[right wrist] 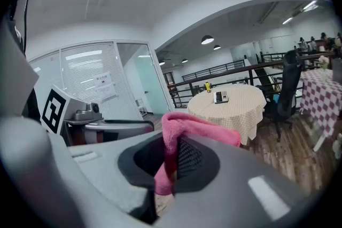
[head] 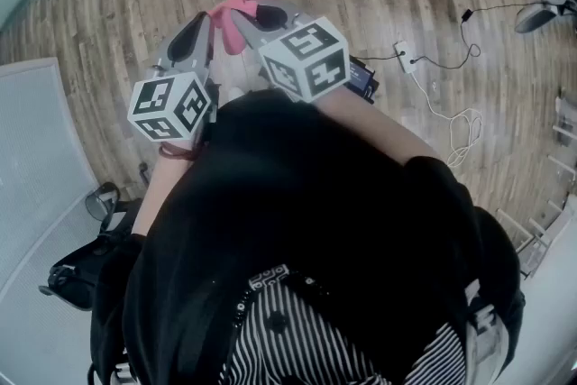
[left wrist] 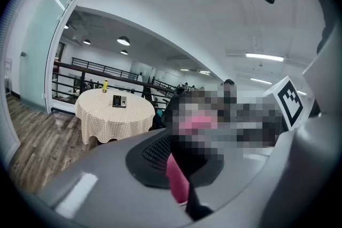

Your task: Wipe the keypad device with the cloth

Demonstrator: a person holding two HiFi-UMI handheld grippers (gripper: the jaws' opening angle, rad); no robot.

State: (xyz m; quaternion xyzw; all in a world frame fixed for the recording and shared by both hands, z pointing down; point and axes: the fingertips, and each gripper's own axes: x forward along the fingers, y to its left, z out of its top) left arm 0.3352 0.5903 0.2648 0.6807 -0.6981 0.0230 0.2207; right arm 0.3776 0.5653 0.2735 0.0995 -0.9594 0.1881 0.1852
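Right gripper [right wrist: 170, 168] clamps the pink cloth [right wrist: 199, 128]; left gripper [left wrist: 180, 181] nips it too. Keypad device [right wrist: 220, 96] on round table [right wrist: 247, 110], one o'clock, well apart. Wiping not started, likely.

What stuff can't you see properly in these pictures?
Keypad device: too far and small in both gripper views to show its keys; not seen in the head view.
Pink cloth: its upper part is under a mosaic patch in the left gripper view.
Yellow bottle: too small to read.
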